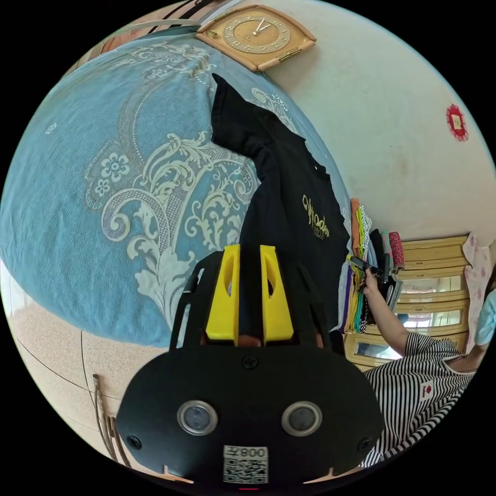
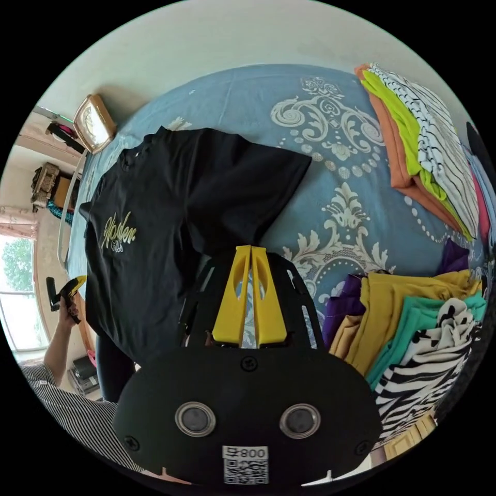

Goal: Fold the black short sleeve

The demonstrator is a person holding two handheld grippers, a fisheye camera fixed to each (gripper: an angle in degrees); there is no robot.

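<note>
left gripper [image 1: 250,253] pinches black shirt [image 1: 289,201] hem; right gripper [image 2: 250,253] closed, empty.

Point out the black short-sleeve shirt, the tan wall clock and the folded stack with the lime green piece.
Black short-sleeve shirt [image 2: 170,217], right gripper view, chest.
Tan wall clock [image 1: 257,34], left gripper view, dial.
Folded stack with lime green piece [image 2: 400,121], right gripper view, green layer.

Matt black cloth shirt [image 2: 175,206], woven blue patterned bedspread [image 1: 77,206], glossy yellow plastic left gripper [image 1: 249,258], smooth painted wall [image 1: 392,129]
</note>
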